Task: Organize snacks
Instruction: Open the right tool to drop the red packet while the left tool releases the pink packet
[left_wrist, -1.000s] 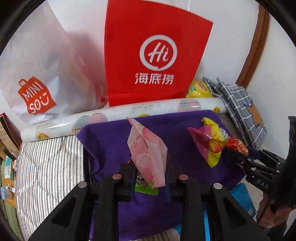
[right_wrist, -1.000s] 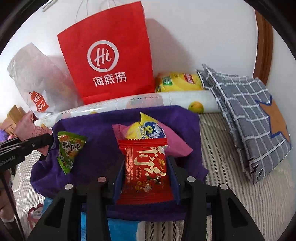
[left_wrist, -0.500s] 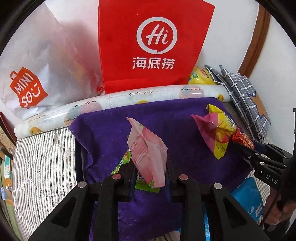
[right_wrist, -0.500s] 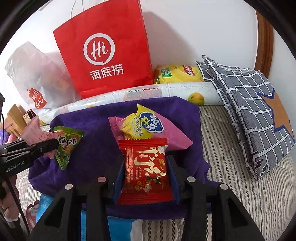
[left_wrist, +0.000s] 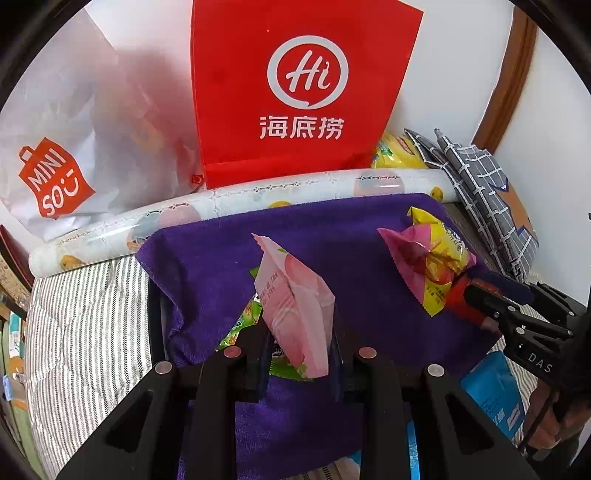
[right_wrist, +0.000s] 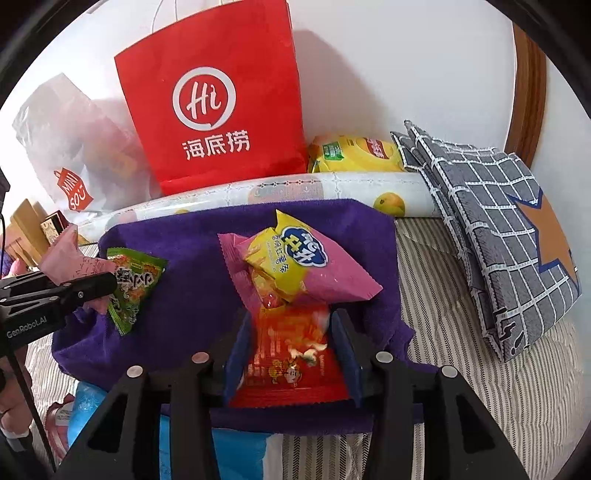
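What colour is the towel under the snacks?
Purple towel, a solid colour with no pattern; the right wrist view shows it best.

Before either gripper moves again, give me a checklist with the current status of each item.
1. Left gripper clamps the pink packet: ok, shut on its lower part.
2. Right gripper clamps the red packet: ok, held between both pads.
3. Green packet separate from the left grip: cannot tell, it sits right against the pink packet.
4. Yellow-and-pink packet free of the right grip: cannot tell, it overlaps the red packet's top.
5. Purple towel has bare space for setting down: ok, the middle is open.
6. Grippers apart from each other: ok, a wide stretch of towel lies between them.
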